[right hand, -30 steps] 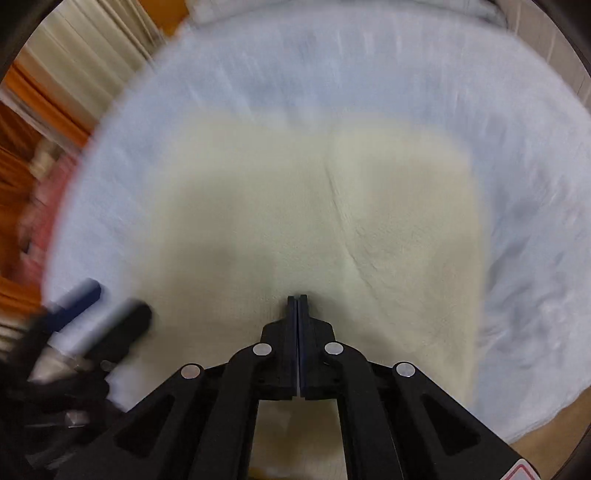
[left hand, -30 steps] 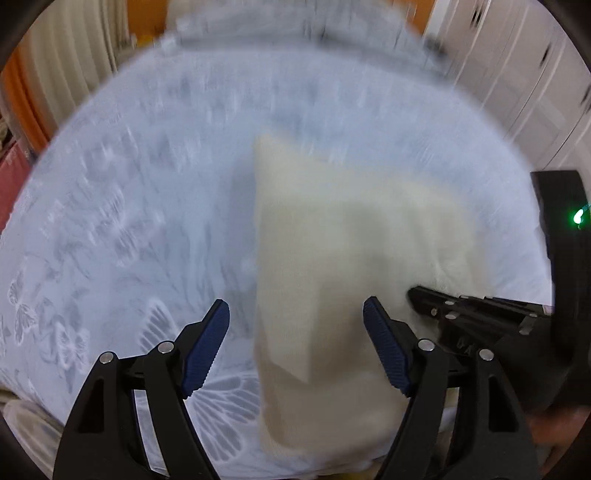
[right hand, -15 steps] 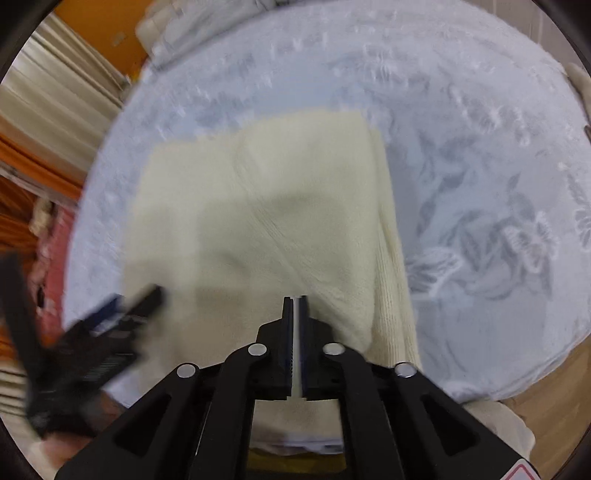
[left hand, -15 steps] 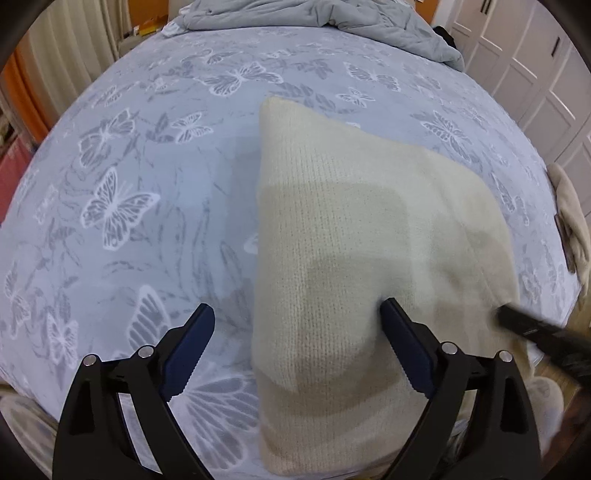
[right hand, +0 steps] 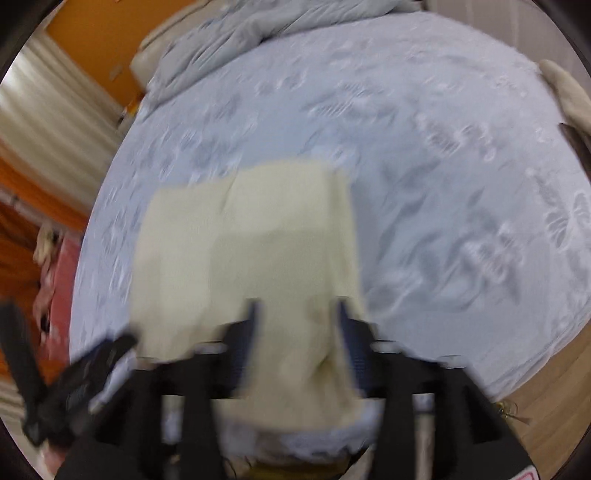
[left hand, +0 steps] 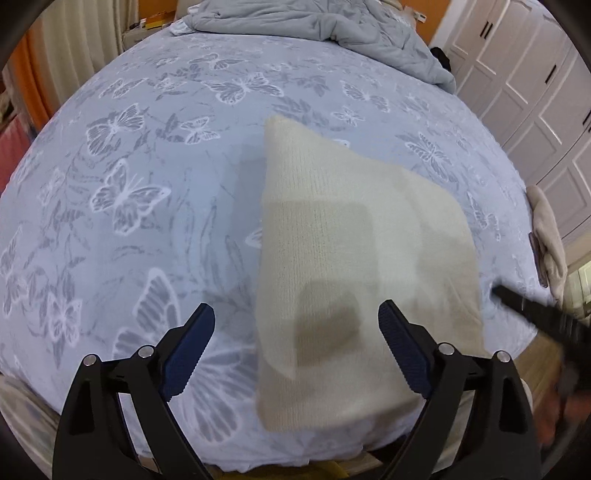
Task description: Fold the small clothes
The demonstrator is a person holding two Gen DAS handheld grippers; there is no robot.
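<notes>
A folded cream knit garment (left hand: 354, 266) lies flat on the blue butterfly-print bed sheet (left hand: 147, 177), near the bed's front edge. My left gripper (left hand: 295, 347) is open and empty, held above the garment's near left part. In the right wrist view the same garment (right hand: 258, 243) lies in front of my right gripper (right hand: 295, 332), which is open and empty; that view is blurred by motion. The right gripper's black finger (left hand: 532, 306) shows at the right edge of the left wrist view. The left gripper (right hand: 74, 384) shows at the lower left of the right wrist view.
A grey-blue duvet (left hand: 332, 26) is bunched at the far end of the bed. A beige cloth (left hand: 550, 240) lies at the bed's right edge. White wardrobe doors (left hand: 528, 81) stand to the right. Orange curtains (right hand: 22, 229) and wood floor (right hand: 546, 398) border the bed.
My right gripper has opened, let go of the garment and drawn back to the right. The left gripper stays open and has pulled back a little. The garment lies flat.
</notes>
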